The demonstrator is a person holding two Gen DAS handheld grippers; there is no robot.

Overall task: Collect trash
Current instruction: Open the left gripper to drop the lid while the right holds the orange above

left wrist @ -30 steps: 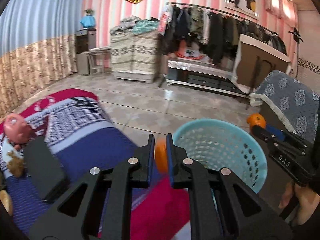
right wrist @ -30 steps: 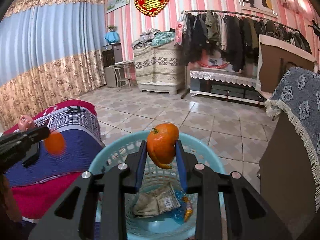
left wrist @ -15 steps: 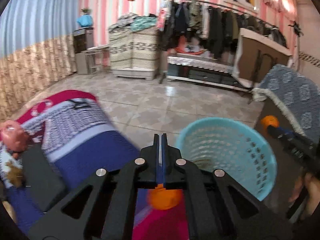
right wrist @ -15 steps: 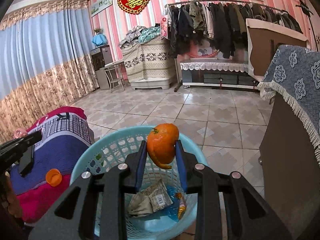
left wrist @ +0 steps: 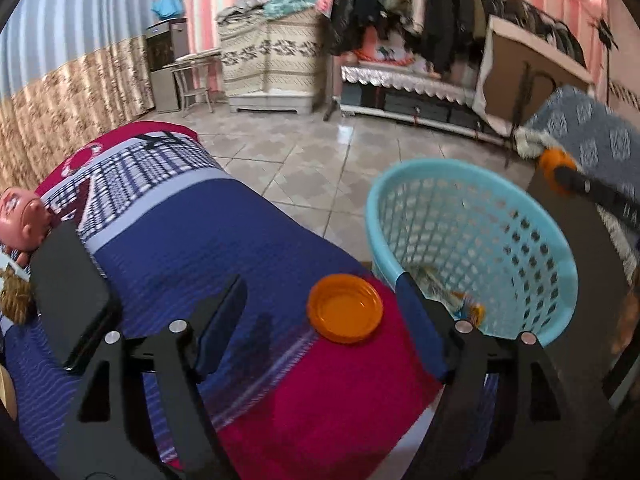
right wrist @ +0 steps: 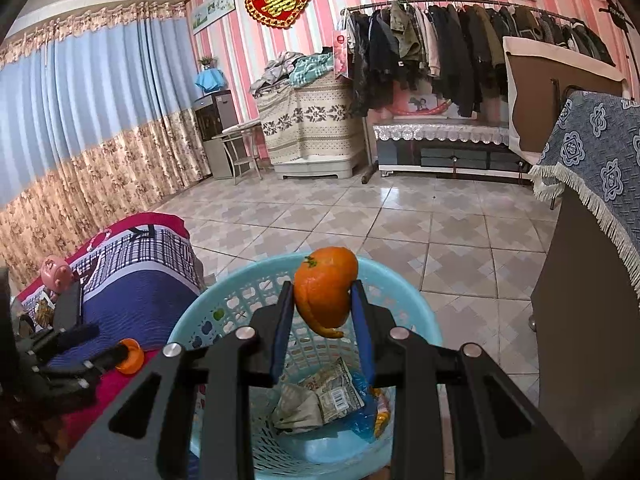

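No brand or wording can be read: the crumpled wrapper [right wrist: 320, 400] lying in the pale blue perforated plastic basket [right wrist: 408, 308] shows only a barcode, and the white letters on the right tool's arm in the left wrist view are too blurred to make out. The left gripper [left wrist: 320, 312] has just been opening; its jaws stand wide apart over the red and blue patterned blanket [left wrist: 180, 240], with the round orange plastic bottle cap [left wrist: 345, 308] lying open side up on the cloth between them, untouched by either pad. The right gripper [right wrist: 322, 304] clamps a piece of orange tangerine peel [right wrist: 326, 292] above the basket's near rim. Only the right wrist view shows the wrapper clearly. Only the left wrist view shows the flat black slab [left wrist: 68, 300] near a pink doll head [left wrist: 22, 220] at the blanket's left.
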